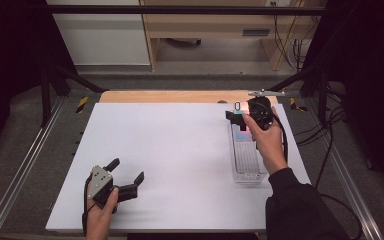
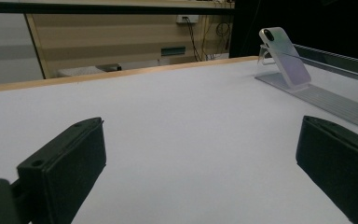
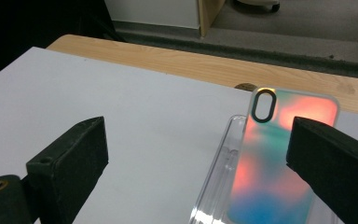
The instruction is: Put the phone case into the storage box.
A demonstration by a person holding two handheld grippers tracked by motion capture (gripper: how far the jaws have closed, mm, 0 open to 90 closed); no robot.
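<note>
right claw (image 1: 237,118): jaws apart, holding nothing, hovering over far end of clear rack (image 1: 246,160)
left claw (image 1: 127,176): jaws apart, empty, low over near-left of white worktop (image 1: 170,150)
phone case (image 3: 279,158): iridescent, leaning tilted on rack's far end, right side of worktop, partly behind one right jaw

A lab: black frame (image 1: 55,75) rig, loose cables (image 1: 292,47), white test board (image 1: 170,160)
</note>
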